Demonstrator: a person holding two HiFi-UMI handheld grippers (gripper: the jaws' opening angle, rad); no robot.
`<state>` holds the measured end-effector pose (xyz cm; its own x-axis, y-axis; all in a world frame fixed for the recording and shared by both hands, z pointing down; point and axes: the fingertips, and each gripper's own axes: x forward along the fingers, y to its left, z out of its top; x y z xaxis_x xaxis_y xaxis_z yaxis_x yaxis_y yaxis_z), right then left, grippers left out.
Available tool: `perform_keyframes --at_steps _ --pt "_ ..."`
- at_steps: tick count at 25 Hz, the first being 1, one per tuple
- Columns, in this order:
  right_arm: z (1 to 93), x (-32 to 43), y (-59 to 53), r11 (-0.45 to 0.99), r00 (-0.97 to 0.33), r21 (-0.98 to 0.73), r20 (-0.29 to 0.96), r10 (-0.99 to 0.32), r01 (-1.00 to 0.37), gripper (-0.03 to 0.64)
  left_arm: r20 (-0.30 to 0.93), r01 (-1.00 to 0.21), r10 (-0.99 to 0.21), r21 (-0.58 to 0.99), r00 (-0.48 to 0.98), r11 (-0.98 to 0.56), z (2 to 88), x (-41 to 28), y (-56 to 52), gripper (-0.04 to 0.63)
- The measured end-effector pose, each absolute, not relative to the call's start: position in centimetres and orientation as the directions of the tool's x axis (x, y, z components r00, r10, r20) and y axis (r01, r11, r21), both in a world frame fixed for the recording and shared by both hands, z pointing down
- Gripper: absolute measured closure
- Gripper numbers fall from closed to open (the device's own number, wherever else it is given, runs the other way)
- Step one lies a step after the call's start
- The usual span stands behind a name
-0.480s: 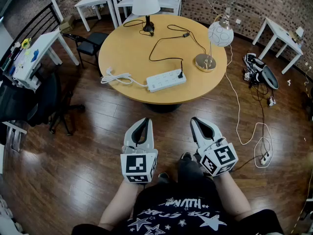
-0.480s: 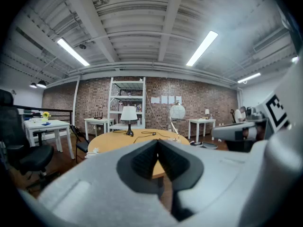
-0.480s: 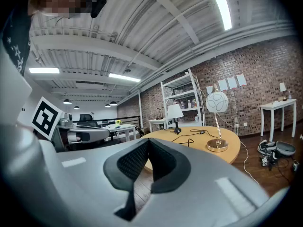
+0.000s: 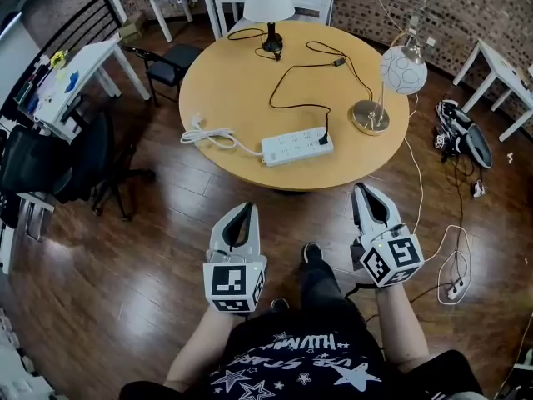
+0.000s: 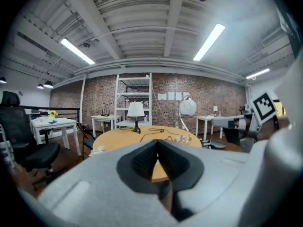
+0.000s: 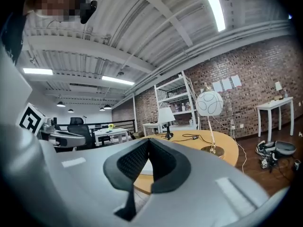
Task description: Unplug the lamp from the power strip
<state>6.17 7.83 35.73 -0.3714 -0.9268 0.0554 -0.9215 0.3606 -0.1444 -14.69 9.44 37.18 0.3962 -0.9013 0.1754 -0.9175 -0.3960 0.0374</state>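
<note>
1. The approach is judged to be the step in hand. Nothing on the table [image 4: 241, 90] is touched, and both grippers are held low in front of the person, well short of its edge.
2. The left gripper [image 4: 242, 213] is seen with its jaws closed tip to tip and nothing between them. The right gripper [image 4: 371, 194] is likewise closed and empty.
3. The strip [image 4: 297, 147] lies near the table's front edge. A black plug [image 4: 327, 137] is seated at its right end, and a black cord [image 4: 287, 77] can be traced from it across the top to the lamp [image 4: 268, 0] at the far side.
4. For the next move, a gripper would have to be carried forward over the strip and its jaws opened. The plug would then be pinched and drawn straight up. The strip looks light and loose, so it would probably have to be pressed down by the other gripper.
5. A globe lamp [image 4: 403, 70] stands at the right edge. Its pale lead is seen to run off to the floor [image 4: 125, 257], so it is judged not to be the one concerned.
6. The tabletop is round, pale wood and mostly bare. The strip's own white lead [image 4: 206, 134] is bundled at the left.
7. Dark boards, brick walls, white desks [image 4: 71, 77], black chairs [image 4: 50, 161] and loose cables [image 4: 454, 269] at the right make up the room.
</note>
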Motion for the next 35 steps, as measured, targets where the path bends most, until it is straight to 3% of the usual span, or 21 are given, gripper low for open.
perform_keyframes --at_steps 14,18,29,35 --pt "39.7 9.9 -3.9 0.434 -0.451 -0.136 0.140 -0.881 -0.890 0.609 0.229 -0.936 -0.909 0.017 0.347 -0.353 38.2 -9.2 -0.6 0.594" --pt "42.2 11.0 -6.1 0.435 -0.449 -0.111 0.228 -0.864 -0.894 0.609 0.255 -0.939 -0.907 0.002 0.334 -0.345 39.0 -7.8 -2.4 0.594" --pt "43.7 10.3 -9.5 0.625 -0.644 -0.156 0.206 -0.737 -0.765 0.609 0.279 -0.957 -0.920 -0.009 0.276 -0.290 41.9 -4.3 -6.5 0.594" --pt "46.4 9.3 -10.3 0.687 -0.706 -0.175 0.259 -0.659 -0.705 0.609 0.338 -0.962 -0.911 -0.050 0.235 -0.267 44.6 -4.1 -7.7 0.594"
